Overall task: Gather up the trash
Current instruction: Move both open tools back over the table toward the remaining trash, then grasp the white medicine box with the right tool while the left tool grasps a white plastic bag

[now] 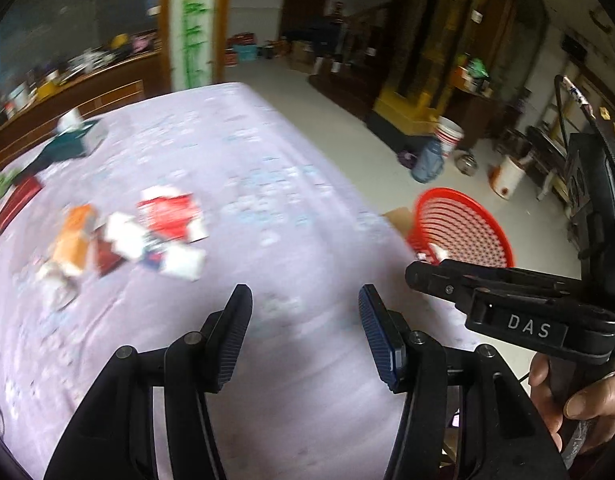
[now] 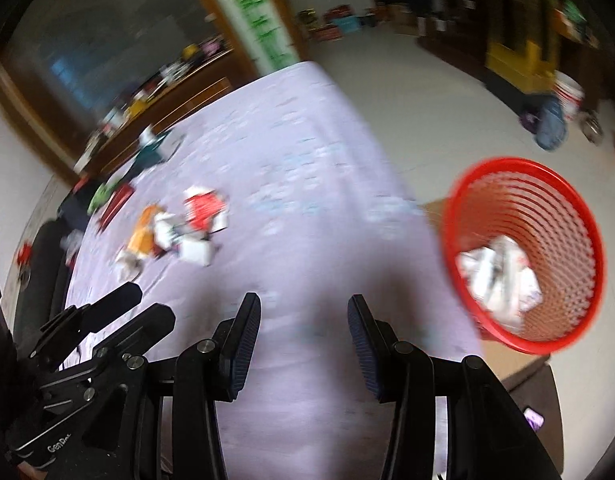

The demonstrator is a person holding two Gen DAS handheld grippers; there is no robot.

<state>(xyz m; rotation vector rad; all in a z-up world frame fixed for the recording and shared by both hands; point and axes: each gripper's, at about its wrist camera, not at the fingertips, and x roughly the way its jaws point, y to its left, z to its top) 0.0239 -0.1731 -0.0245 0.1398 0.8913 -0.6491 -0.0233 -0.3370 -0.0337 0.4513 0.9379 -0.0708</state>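
Observation:
A heap of trash point(image 1: 127, 240) point(image 2: 175, 232), red, white and orange wrappers and boxes, lies on the lilac tablecloth left of centre. A red mesh bin point(image 1: 463, 232) point(image 2: 523, 256) stands off the table's right edge, with crumpled white paper point(image 2: 499, 280) inside. My left gripper point(image 1: 305, 332) is open over bare cloth, well short of the heap, nothing between its fingers. My right gripper point(image 2: 303, 340) is open too, empty, above the cloth left of the bin. The right gripper's body point(image 1: 507, 300) shows in the left wrist view, held by a hand point(image 1: 579, 400).
A teal tissue box point(image 1: 77, 136) and a dark red booklet point(image 1: 15, 204) lie at the table's far left. A wooden sideboard point(image 1: 67, 92) with clutter stands behind. On the floor to the right are a white bucket point(image 1: 449, 134) and a blue bag point(image 1: 427, 162). Both views are motion-blurred.

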